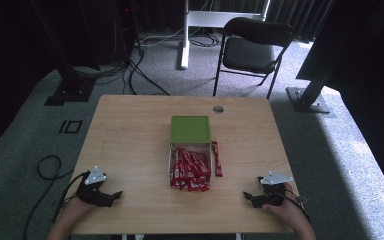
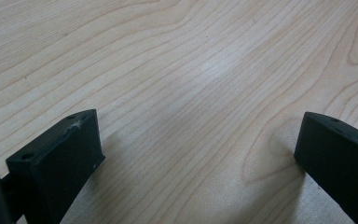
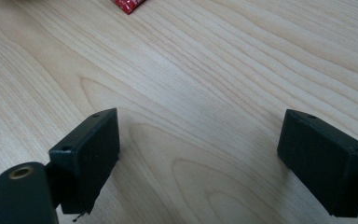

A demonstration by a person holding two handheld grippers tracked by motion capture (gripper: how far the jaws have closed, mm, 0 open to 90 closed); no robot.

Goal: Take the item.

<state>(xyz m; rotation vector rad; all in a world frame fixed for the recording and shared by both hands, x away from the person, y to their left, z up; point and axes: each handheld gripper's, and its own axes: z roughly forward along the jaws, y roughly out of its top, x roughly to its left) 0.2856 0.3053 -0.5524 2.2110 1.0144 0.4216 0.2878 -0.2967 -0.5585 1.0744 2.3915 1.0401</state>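
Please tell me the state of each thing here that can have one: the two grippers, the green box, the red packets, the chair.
left gripper: open, holds nothing
right gripper: open, holds nothing
green lid: half covers the box
red packets: piled in the box
single packet: lies flat beside the box
chair: unfolded, unoccupied

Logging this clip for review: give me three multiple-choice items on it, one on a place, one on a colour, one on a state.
1. Where does the single red packet lie?
A. on the green lid
B. on the table right of the tray
C. by the left gripper

2. What colour is the lid?
A. green
B. blue
C. white

3. How do the left gripper and right gripper stand?
A. both open
B. both shut
C. one shut on a packet

Key: B, it lies beside the tray of red packets; A, its top is green; A, bare wood shows between each pair of jaws.
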